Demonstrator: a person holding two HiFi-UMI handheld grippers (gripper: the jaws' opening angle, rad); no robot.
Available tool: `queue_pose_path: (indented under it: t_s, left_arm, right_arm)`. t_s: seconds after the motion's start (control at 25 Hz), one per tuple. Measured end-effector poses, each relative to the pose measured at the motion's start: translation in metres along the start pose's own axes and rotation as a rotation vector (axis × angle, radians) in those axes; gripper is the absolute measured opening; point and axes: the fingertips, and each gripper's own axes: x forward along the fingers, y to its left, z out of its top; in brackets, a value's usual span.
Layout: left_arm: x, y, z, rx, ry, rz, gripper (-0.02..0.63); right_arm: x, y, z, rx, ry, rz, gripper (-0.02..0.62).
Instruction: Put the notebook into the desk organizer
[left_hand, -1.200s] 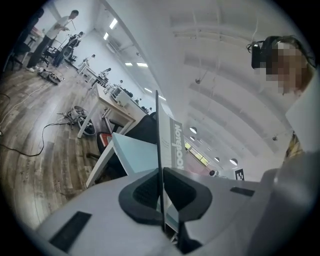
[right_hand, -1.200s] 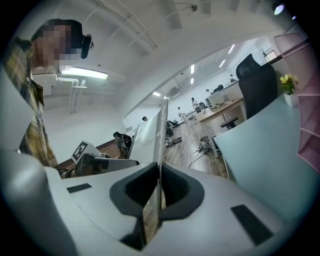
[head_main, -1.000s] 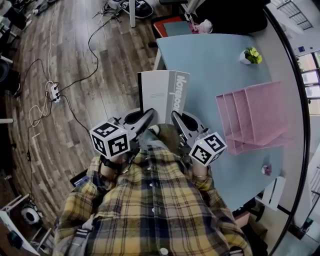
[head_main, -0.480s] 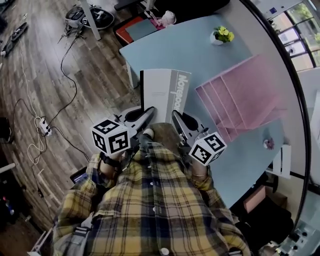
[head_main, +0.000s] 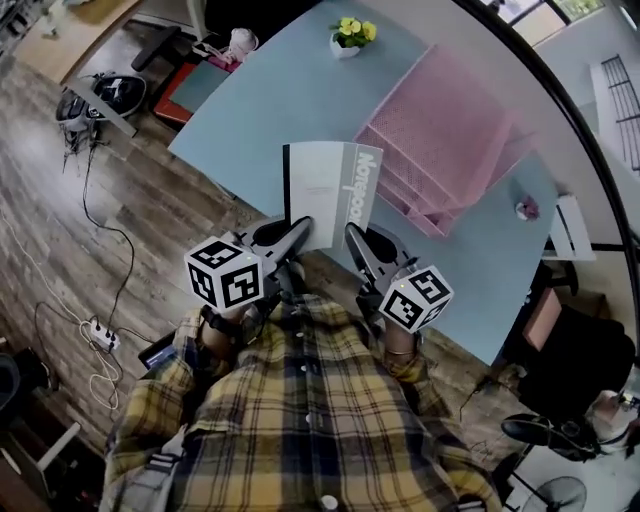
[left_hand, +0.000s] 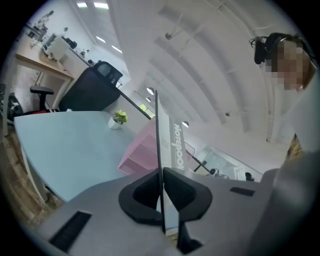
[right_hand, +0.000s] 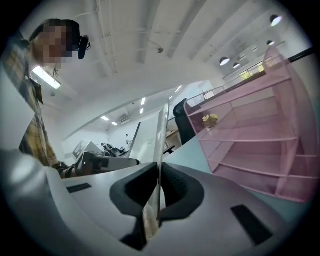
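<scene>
the left gripper (head_main: 298, 230) and the right gripper (head_main: 352, 236) are each clamping closed fingers (left_hand: 145, 192) on the notebook (head_main: 330, 193), carrying it in the air over the near edge of the surface (head_main: 270, 110), apart from the pink desk organizer (head_main: 450, 150). with only one end being gripped, the notebook is risking sagging or twisting and catching on a divider (right_hand: 250, 131).

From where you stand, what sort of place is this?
Most likely an open-plan office or lab: a pale blue desk with a pink mesh desk organizer and potted plant, a black office chair, and a power strip on the wood floor.
</scene>
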Motion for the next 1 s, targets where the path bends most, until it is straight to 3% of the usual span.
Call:
queue_pose_path:
  t_s: [0.44, 1.0]
  left_arm:
    - [0.060, -0.021, -0.002, 0.052, 0.236, -0.234, 0.008]
    - [0.079, -0.033, -0.029, 0.060, 0.419, -0.371, 0.006]
  right_arm:
    - [-0.041, -0.035, 0.006, 0.093, -0.136, -0.304, 0.018]
    - [-0.072, -0.038, -0.017, 0.171, -0.205, -0.504, 0.020]
